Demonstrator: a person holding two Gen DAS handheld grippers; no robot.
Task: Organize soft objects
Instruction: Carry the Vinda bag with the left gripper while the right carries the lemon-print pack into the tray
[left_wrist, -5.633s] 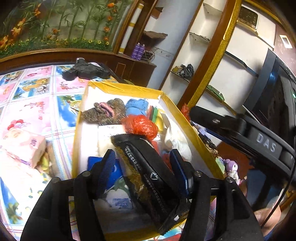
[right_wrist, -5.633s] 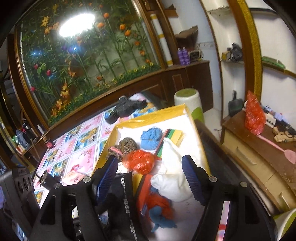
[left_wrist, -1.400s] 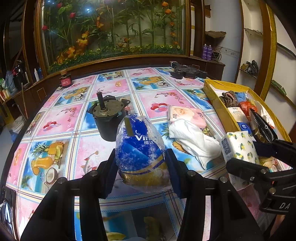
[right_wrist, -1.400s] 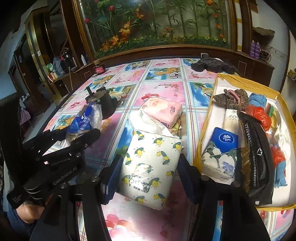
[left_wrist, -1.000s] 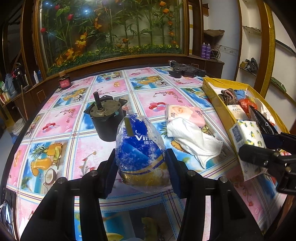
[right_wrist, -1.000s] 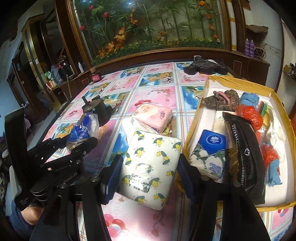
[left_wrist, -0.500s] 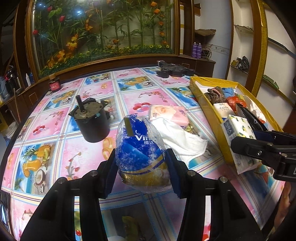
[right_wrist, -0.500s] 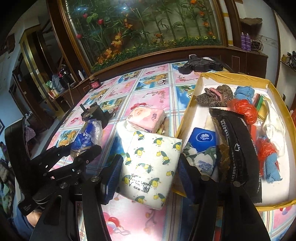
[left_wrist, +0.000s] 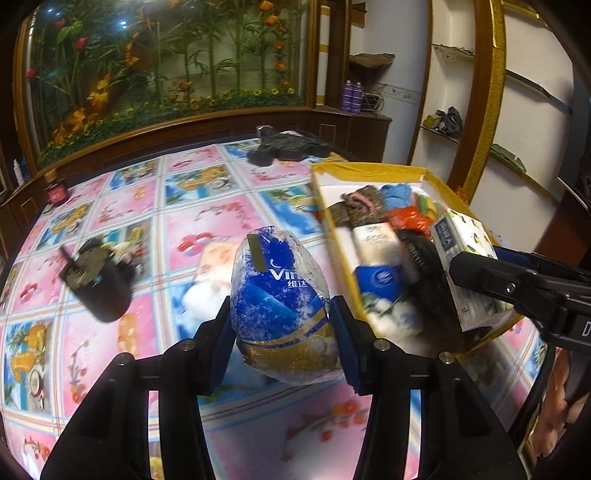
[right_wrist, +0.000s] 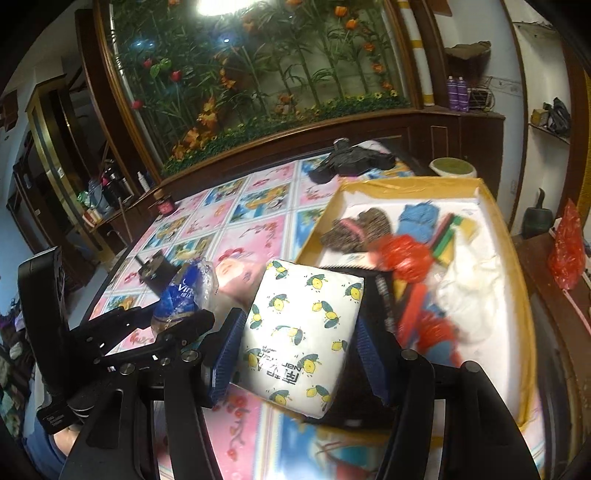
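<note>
L gripper (left_wrist: 282, 321), lower centre of the left wrist view, is clenched on a blue-and-gold tissue pack (left_wrist: 280, 295) in crinkly clear wrap; both blue pads press its sides and it's lifted clear of the floral tablecloth (left_wrist: 110, 206). R gripper (right_wrist: 295, 350), lower centre of the right wrist view, grasps a white tissue pack w/ lemon print (right_wrist: 301, 332), pads tight on both sides, pack tilted and held in the air over the near left corner of the yellow-rimmed box (right_wrist: 517, 258).

Box fills the right half of the right wrist view. Inside: brown knit item (right_wrist: 358, 225) & blue cloth (right_wrist: 419, 218) at the upper end, red plastic bag (right_wrist: 404, 258) mid, white cloth (right_wrist: 476, 295) at right; lower contents blurred.

In the left wrist view the box sits right of centre, w/ a blue-topped tissue pack (left_wrist: 376, 280) near its lower left wall. Black cylinder object (left_wrist: 98, 291) at mid left on the cloth, blurred. Pink pack (left_wrist: 214, 258) & white cloth behind the held pack, blurred too. Small dark jar (left_wrist: 56, 192) at far left edge of the table.
</note>
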